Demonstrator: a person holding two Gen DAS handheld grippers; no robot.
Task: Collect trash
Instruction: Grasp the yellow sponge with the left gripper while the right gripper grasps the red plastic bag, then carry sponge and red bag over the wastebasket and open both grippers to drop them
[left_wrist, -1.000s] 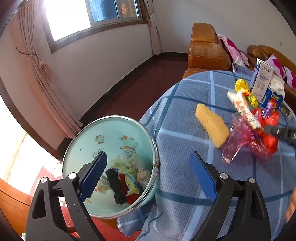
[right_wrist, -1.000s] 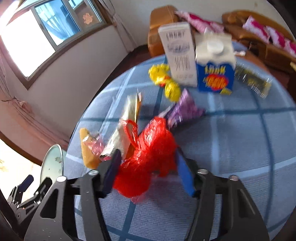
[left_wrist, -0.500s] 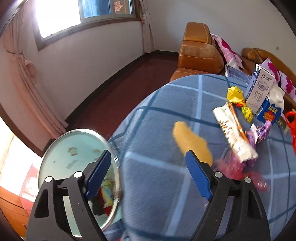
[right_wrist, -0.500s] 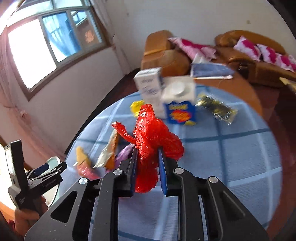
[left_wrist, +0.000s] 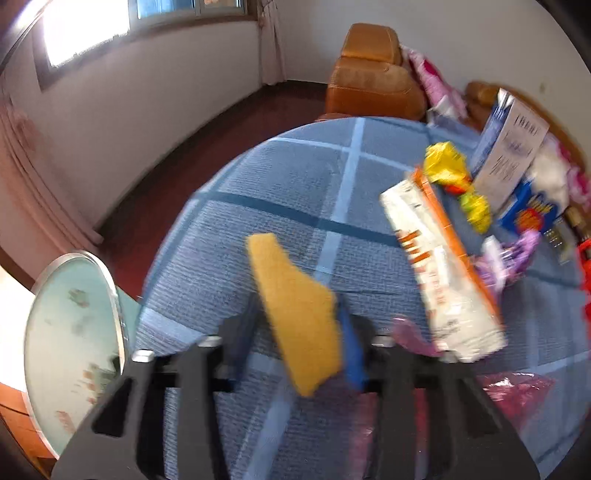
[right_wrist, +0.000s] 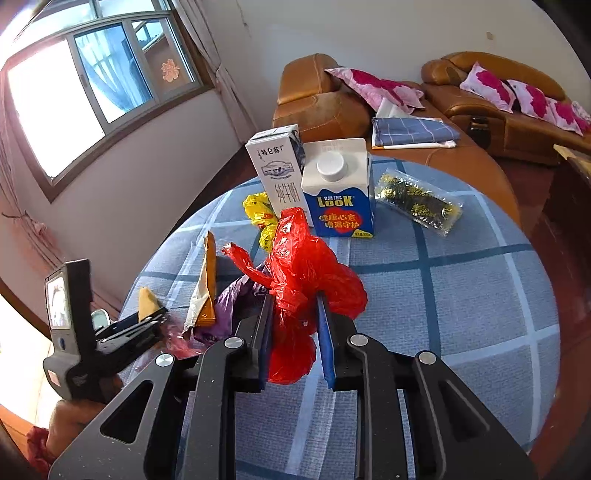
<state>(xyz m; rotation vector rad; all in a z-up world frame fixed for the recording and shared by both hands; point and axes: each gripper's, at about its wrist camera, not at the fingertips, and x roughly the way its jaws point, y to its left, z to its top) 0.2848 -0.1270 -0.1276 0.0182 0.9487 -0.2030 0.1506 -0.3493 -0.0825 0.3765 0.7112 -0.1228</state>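
While the left gripper (left_wrist: 295, 332) tilts steeply down over the near left edge of the round table (left_wrist: 295, 177), its jaws have just been closing around the yellow sponge (left_wrist: 295, 310); the sponge sits between the blue pads, the right pad against its side, though blur hides whether the left pad presses yet. From the right wrist view the same tool juts in from the left, a hand (right_wrist: 70, 424) wrapped around its handle, the sponge's tip poking up past its fingers. That sponge is a flat, coarse, mustard-coloured wedge, lying lengthwise away from the camera. Beyond the table's left edge stands a pale green bin (left_wrist: 70, 332) with a shiny rim. The right gripper (right_wrist: 295, 325) points down more gently over the middle of the tablecloth, its jaws nearly together and clamped on a crumpled red plastic bag (right_wrist: 306, 266), which bulges above and below the pads and hangs clear of the cloth. Behind it, toward the far edge, stand a white milk carton (right_wrist: 277, 173) and a blue carton (right_wrist: 340, 199), touching side by side, with a yellow wrapper (right_wrist: 258, 210) just left of them
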